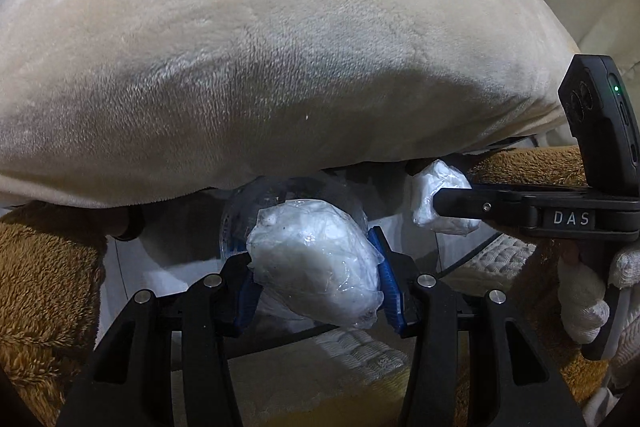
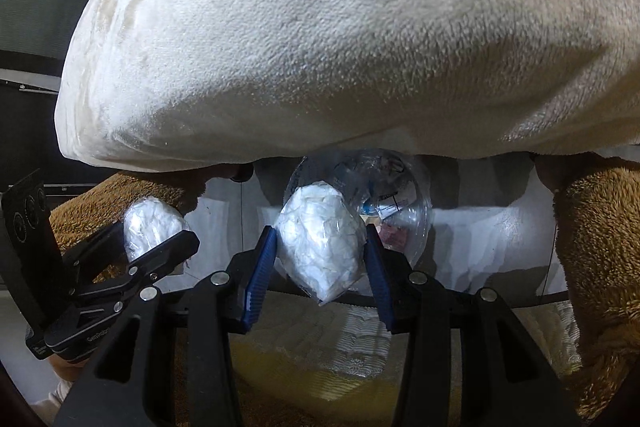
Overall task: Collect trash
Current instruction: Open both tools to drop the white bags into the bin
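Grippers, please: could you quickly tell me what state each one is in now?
Left gripper: closed on a plastic-wrapped white wad.
Right gripper: closed on another plastic-wrapped white wad.

A large cushion [image 1: 280, 47] is seen overhead, filling the upper part of both views. Below and behind its lower edge a clear plastic bin [image 2: 384, 203] is placed. A wrapped bundle [image 1: 316, 263] is held between the fingers of the left gripper [image 1: 316, 279], just in front of the bin. To its right, a second wrapped bundle [image 2: 320, 243] is held in the right gripper [image 2: 320, 259], also before the bin. Fleece blankets [image 2: 596, 247] are spread on either side, and a quilted mattress [image 2: 360, 347] lies beneath the grippers.
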Demonstrator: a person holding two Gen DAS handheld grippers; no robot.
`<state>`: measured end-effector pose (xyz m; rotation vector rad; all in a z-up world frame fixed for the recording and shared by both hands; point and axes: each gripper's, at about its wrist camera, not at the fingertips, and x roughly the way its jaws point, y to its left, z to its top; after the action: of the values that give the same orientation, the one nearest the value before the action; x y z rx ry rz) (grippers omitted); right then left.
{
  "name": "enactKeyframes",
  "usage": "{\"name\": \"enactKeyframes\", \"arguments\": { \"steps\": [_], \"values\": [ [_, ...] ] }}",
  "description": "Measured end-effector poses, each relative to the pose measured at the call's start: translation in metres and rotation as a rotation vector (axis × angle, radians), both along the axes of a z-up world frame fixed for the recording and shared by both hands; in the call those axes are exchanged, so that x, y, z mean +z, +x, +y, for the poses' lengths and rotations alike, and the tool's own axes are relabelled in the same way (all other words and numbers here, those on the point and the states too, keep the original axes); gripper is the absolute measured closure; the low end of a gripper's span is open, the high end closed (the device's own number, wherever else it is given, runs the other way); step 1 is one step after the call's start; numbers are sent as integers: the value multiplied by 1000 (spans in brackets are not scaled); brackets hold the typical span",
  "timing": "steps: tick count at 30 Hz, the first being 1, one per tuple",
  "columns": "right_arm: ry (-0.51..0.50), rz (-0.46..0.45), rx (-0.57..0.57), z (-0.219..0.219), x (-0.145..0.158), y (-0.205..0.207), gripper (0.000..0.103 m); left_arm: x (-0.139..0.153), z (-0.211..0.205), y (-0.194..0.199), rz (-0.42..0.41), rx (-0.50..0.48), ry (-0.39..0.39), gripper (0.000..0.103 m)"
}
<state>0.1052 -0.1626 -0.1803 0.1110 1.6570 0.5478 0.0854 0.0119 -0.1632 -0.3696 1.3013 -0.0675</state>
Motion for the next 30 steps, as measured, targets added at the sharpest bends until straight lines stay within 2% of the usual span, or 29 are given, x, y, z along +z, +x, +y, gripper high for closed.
{"name": "enactKeyframes", "arguments": {
  "steps": [6, 12, 22, 25, 26, 27, 29, 30],
  "values": [
    [-27, 44, -6, -1, -11, 5, 58, -10, -5, 1, 69, -5, -17, 55],
    [-24, 36, 6, 3, -9, 7, 57, -20, -13, 4, 124, -43, -11, 55],
    [-8, 17, 37, 7, -2, 3, 56, -20, -20, 5, 123, -88, 24, 54],
    [13, 6, 40, 8, 2, 4, 56, -20, -20, 5, 125, -94, 21, 51],
    [18, 6, 42, 9, 3, 4, 52, -20, -19, 6, 123, -92, 18, 49],
    [26, 6, 40, 9, 5, 4, 46, -20, -19, 5, 119, -92, 24, 45],
    [37, -1, 28, 7, 8, 5, 44, -19, -19, 6, 114, -88, 37, 36],
    [35, -8, 21, 6, 9, 6, 44, -18, -19, 6, 113, -86, 36, 35]
  ]
}}
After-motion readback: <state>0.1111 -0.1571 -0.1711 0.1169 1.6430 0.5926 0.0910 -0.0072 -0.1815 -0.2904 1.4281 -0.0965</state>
